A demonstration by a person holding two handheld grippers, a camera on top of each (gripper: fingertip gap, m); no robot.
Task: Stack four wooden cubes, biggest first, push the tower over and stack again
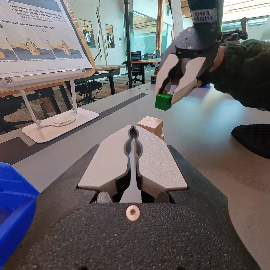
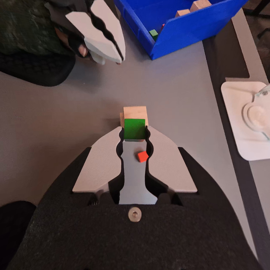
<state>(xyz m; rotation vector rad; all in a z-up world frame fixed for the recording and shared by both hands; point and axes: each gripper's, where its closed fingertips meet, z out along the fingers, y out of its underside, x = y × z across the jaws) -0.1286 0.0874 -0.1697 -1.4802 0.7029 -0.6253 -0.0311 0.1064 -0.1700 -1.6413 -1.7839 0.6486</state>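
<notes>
Right gripper (image 2: 134,128) clamps a small green wooden cube (image 2: 134,129) above stacked pale wooden blocks (image 1: 152,124) (left gripper (image 1: 133,128) is closed, empty).

Green cube (image 2: 134,129), pale wooden blocks (image 2: 135,112), red cube (image 2: 142,156), blue bin (image 2: 182,35), grey table (image 2: 73,116).

Blue bin (image 2: 182,36) at table (image 2: 87,95) edge; white stand (image 1: 61,125) – printed sheet (image 1: 36,33); office chairs (image 1: 135,65) behind.
</notes>
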